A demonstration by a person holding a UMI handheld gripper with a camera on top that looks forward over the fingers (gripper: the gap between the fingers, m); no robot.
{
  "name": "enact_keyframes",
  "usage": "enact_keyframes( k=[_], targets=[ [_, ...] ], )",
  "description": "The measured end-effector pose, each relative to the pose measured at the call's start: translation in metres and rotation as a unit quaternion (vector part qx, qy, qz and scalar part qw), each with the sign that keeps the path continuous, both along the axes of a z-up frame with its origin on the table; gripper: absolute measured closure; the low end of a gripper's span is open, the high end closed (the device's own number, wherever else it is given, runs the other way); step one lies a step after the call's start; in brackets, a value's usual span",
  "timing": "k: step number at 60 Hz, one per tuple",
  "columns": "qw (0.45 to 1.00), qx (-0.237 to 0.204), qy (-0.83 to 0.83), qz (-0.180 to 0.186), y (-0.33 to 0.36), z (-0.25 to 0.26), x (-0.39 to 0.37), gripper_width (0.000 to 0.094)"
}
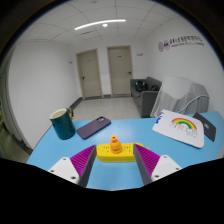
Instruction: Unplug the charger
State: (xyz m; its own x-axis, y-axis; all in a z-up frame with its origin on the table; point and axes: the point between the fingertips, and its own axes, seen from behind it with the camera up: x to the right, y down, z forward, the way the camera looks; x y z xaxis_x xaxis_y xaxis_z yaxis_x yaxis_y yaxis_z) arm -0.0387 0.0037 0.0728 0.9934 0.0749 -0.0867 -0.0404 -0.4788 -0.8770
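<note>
A yellow power strip [114,153] lies on the blue table [140,128], just ahead of my fingers and between their tips. An orange charger plug [116,144] stands upright in the strip's middle socket. My gripper [113,160] is open; its purple pads [82,160] flank the strip's two ends with small gaps, not pressing on it or on the plug.
A teal mug [63,123] stands at the left and a dark phone [93,126] lies beside it. A white card with a rainbow [181,127] and a dark notebook [207,127] lie at the right. A grey sofa [160,98] stands beyond the table.
</note>
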Motion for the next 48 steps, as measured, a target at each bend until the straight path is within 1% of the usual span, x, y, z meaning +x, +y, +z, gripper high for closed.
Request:
enact_keyframes(
  k=[7, 8, 9, 10, 12, 13, 14, 15, 16, 17, 19, 22, 23, 24, 27, 32, 34, 38, 40, 42, 44, 46, 48],
  targets=[
    [1.0, 0.008, -0.008, -0.01, 0.05, -0.02, -0.002, 0.0307],
    [1.0, 0.006, -0.011, -0.013, 0.056, -0.024, 0.0, 0.029],
    [1.0, 0.002, -0.016, -0.016, 0.061, -0.029, 0.002, 0.0373],
    [1.0, -0.003, -0.02, -0.02, 0.063, -0.034, 0.004, 0.0395],
    [0.999, -0.017, -0.026, -0.024, 0.068, -0.047, 0.007, 0.0481],
    [0.999, -0.023, -0.027, -0.023, 0.069, -0.052, 0.007, 0.0463],
    [0.999, -0.01, -0.027, -0.02, 0.073, -0.049, 0.006, 0.0569],
    [0.999, -0.004, -0.028, -0.017, 0.075, -0.049, 0.005, 0.0628],
    [1.0, 0.0, -0.025, -0.01, 0.076, -0.048, 0.001, 0.0655],
    [1.0, -0.001, -0.023, -0.007, 0.075, -0.049, 0.0, 0.0726],
    [0.999, 0.005, -0.029, -0.012, 0.075, -0.047, 0.001, 0.0736],
    [0.999, 0.007, -0.044, -0.013, 0.076, -0.049, 0.0, 0.0809],
    [0.999, 0.011, -0.048, -0.014, 0.077, -0.048, 0.0, 0.0804],
    [0.998, 0.012, -0.052, -0.016, 0.077, -0.048, 0.001, 0.0882],
    [0.998, 0.009, -0.051, -0.027, 0.079, -0.048, 0.002, 0.0913],
    [0.998, -0.01, -0.047, -0.036, 0.078, -0.044, 0.004, 0.0919],
    [0.999, 0.008, -0.035, -0.037, 0.08, -0.017, 0.002, 0.0918],
    [0.994, 0.086, -0.054, -0.034, 0.088, 0.062, 0.013, 0.0918],
    [0.99, 0.104, -0.08, -0.044, 0.09, 0.09, 0.032, 0.0918],
    [0.988, 0.115, -0.086, -0.055, 0.085, 0.117, 0.045, 0.0917],
    [0.988, 0.116, -0.083, -0.066, 0.089, 0.126, 0.062, 0.0917],
    [0.988, 0.11, -0.076, -0.078, 0.086, 0.131, 0.08, 0.0915],
    [0.989, 0.094, -0.076, -0.084, 0.083, 0.126, 0.095, 0.0911]
  ],
)
